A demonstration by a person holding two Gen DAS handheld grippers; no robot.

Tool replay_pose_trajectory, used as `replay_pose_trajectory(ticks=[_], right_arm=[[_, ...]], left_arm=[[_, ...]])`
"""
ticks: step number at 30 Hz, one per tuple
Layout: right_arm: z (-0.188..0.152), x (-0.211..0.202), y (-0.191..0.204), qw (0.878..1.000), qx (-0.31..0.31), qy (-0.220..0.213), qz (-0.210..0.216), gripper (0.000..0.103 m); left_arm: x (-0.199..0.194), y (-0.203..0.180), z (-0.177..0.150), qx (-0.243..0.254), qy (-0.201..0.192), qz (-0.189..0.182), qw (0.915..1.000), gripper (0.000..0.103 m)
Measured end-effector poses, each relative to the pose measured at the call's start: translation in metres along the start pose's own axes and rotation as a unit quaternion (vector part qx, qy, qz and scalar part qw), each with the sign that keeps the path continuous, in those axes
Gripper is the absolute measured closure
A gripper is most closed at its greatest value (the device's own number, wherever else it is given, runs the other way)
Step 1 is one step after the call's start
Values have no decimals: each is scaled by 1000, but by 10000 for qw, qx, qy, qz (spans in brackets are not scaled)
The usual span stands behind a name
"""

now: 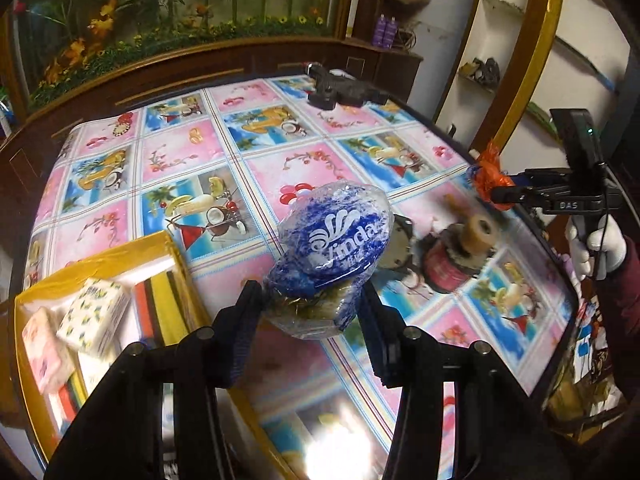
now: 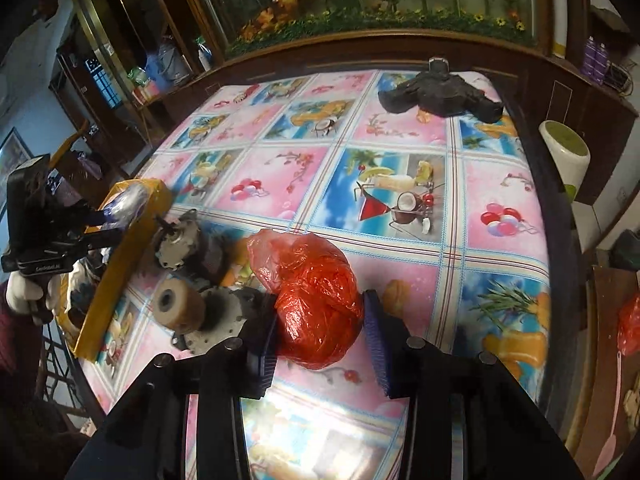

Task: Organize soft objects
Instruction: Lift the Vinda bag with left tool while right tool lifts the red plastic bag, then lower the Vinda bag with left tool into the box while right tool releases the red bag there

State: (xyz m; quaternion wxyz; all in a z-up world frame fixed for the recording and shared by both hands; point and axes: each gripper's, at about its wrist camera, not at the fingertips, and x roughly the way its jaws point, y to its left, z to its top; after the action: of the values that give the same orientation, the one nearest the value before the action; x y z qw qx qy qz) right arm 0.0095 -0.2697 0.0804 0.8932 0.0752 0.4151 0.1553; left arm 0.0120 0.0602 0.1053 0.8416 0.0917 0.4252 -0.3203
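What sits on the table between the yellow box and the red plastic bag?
Two grimy metal motor-like parts, one with a tan roller, lie between the yellow box and the red plastic bag, clearest in the right wrist view.

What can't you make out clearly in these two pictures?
- Blue tissue pack, left view: underside hidden by left tongs.
- Yellow box, right view: contents hidden by its wall.
- Metal parts, left view: blurred.
- Red bag, right view: contents not visible.
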Motion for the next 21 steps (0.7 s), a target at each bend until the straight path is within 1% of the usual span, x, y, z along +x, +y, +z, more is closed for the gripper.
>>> replay_pose_trajectory(ticks=[5,9,13,17,19,21], right_arm=[[-11,-31,36,9996,-262,-112,44,65],[-18,-44,75,9981,-526,-160,295,65],[-24,-40,123,9948,-789,-88,643,64],[-30,-22,180,9882,-1101,92,1058,64],[-32,-11,208,9842,-1231,209,1254,64],[-36,2,238,9796,-1362,378,1428,64]], left_arm=[[-54,5,-30,-334,-388,59,9987,57],[-92,29,-66,-852,-617,380,9937,56],[-113,63,-108,-1485,-637,709,9843,56],[-120,94,-149,-2025,-573,1006,9724,56],[-121,109,-164,-2276,-560,1073,9662,56],[-120,123,-169,-2445,-558,1075,9621,56]])
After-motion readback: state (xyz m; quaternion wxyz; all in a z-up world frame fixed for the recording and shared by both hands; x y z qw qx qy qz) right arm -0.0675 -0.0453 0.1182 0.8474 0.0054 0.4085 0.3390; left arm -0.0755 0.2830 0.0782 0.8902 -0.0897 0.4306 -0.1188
